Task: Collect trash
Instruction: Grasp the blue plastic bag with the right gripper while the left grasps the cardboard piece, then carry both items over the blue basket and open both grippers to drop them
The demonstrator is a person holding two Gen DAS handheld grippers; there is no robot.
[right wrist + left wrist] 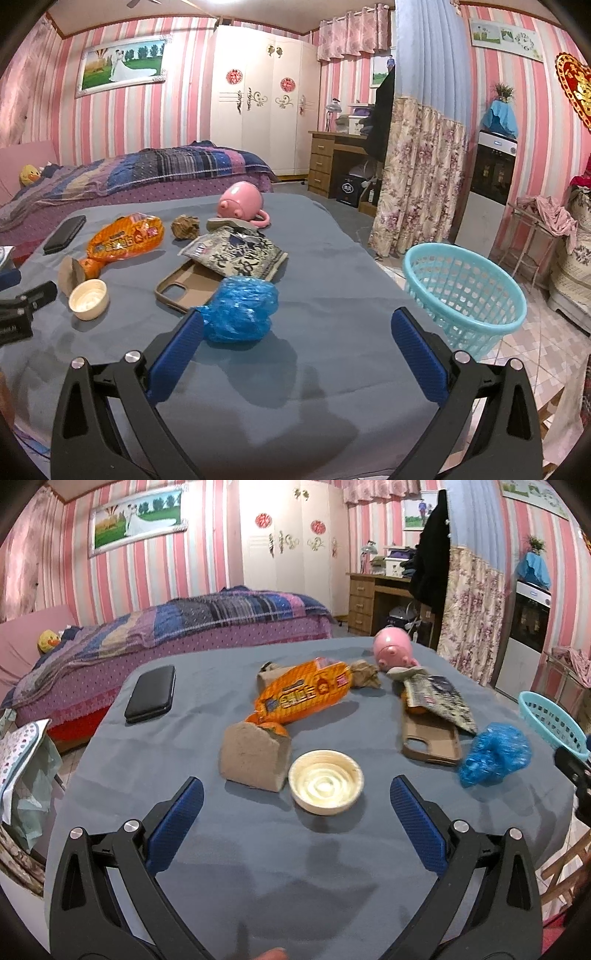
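Note:
On the grey-blue tablecloth (258, 867) lie a cream paper cup (325, 782), a grey cardboard piece (253, 757), an orange snack bag (303, 696), a crumpled brown paper ball (365, 675), a black-and-white wrapper (437, 698) and a crumpled blue plastic bag (493, 754). My left gripper (295, 797) is open, just short of the cup. In the right wrist view my right gripper (297, 326) is open; the blue plastic bag (240, 308) sits by its left finger. The teal mesh basket (465, 299) stands off the table's right edge.
A black wallet (150, 693) lies far left, a brown phone case (432, 740) under the wrapper, and a pink pig cup (393, 648) at the back. A bed (177, 635) stands beyond the table, a desk (373, 598) and floral curtain (472, 620) to the right.

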